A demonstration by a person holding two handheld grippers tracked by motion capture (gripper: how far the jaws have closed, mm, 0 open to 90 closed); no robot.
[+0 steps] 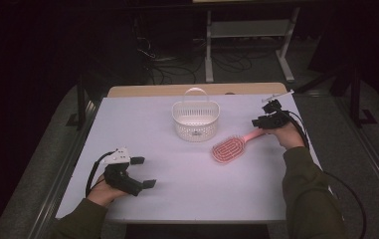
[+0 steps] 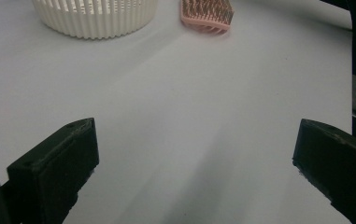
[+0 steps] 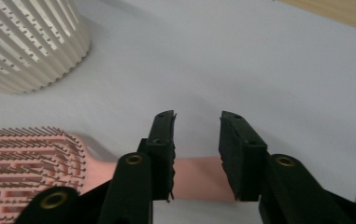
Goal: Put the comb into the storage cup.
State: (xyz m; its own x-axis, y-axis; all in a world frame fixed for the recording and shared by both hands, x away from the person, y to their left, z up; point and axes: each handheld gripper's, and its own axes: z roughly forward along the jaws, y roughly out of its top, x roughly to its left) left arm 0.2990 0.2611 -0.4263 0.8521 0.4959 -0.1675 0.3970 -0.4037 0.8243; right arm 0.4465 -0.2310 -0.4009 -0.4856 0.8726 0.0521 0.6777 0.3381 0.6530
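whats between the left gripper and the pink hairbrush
Nothing: bare white table runs from the left gripper to the pink hairbrush, as the high view and left gripper view show. The white basket stands off to the side.

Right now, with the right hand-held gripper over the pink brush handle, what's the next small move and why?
Probably finish closing the right hand-held gripper on the pink hairbrush handle. Its jaws straddle the handle with a gap still showing at each side, so it isn't gripped yet. The white basket stands close by, and the left hand-held gripper rests open.

The right tool (image 1: 260,124) meets the pink hairbrush (image 1: 231,147) handle beside the white basket (image 1: 195,121).
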